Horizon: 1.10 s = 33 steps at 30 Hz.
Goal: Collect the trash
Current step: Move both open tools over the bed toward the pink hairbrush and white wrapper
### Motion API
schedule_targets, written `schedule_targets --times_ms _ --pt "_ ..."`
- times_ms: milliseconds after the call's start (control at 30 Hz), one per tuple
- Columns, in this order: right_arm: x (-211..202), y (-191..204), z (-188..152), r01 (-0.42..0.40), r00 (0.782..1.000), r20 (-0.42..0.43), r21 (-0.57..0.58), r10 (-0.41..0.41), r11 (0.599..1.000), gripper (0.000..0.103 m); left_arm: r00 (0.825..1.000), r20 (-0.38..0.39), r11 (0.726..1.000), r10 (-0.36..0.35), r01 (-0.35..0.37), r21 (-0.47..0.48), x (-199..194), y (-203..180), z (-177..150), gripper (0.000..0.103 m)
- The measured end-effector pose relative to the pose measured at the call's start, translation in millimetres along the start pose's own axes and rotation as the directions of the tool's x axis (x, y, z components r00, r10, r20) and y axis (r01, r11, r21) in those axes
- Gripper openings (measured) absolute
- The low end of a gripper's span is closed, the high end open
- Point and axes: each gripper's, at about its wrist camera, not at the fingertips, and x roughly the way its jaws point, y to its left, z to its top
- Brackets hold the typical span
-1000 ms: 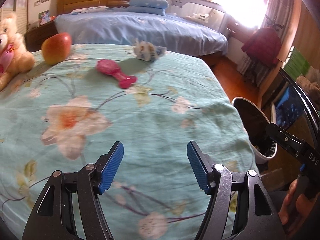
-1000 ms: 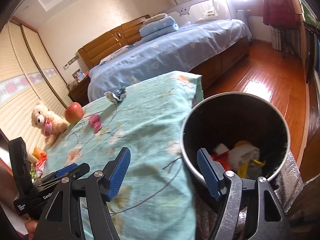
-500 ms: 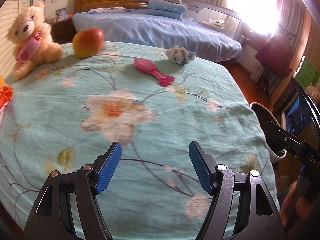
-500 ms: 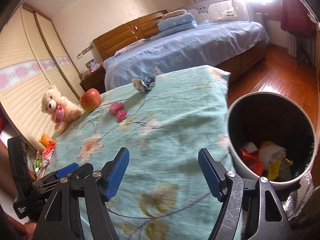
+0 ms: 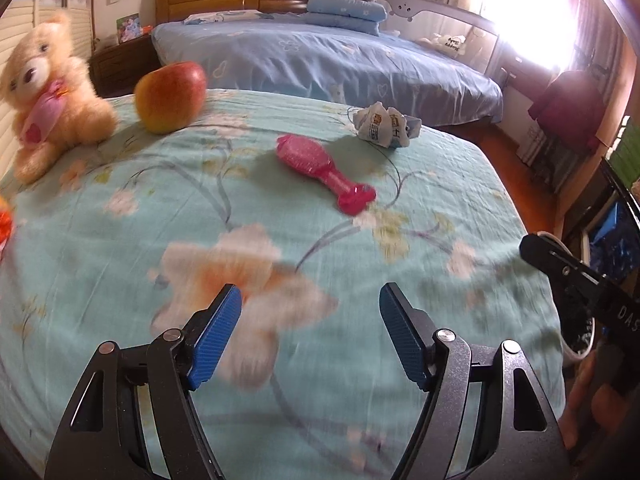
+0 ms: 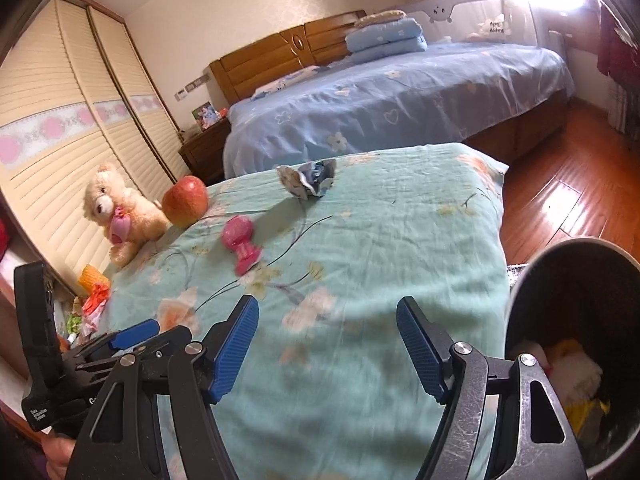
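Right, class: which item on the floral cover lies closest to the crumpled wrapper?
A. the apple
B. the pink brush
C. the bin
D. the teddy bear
B: the pink brush lies just in front of the wrapper, while the apple and teddy bear sit farther off to the side.

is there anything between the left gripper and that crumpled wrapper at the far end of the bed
Partly. The pink brush lies on the bedspread between the open left gripper and the crumpled wrapper, slightly left of the straight line. Nothing else visible stands in the way; the apple sits well off to the left.
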Motion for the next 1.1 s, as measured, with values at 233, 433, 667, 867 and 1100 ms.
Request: schedule_targets --times_ms 233,433,667,867,1100 --pt "24 -11 21 0.007 1.0 -0.007 0.007 -0.007 1.0 0.073 1.0 -0.017 1.0 -0.002 0.002 0.015 42 -16 46 0.074" --pt "42 -16 36 0.001 1.0 -0.009 0.013 -0.001 1.0 0.073 0.995 -0.061 0.995 0.077 -0.073 0.063 79 -18 64 0.076" --pt "63 -3 51 -0.008 1.0 -0.016 -0.022 0.008 1.0 0.073 0.995 -0.026 0.99 0.096 -0.092 0.108 65 14 57 0.04" --pt "101 17 71 -0.028 0.999 -0.033 -0.058 0.026 0.998 0.073 0.999 -0.018 0.999 -0.042 0.042 -0.021 47 50 45 0.046" --pt "147 16 89 -0.012 0.994 -0.106 -0.049 0.007 0.999 0.071 1.0 -0.01 0.997 -0.029 0.028 -0.074 42 53 43 0.059"
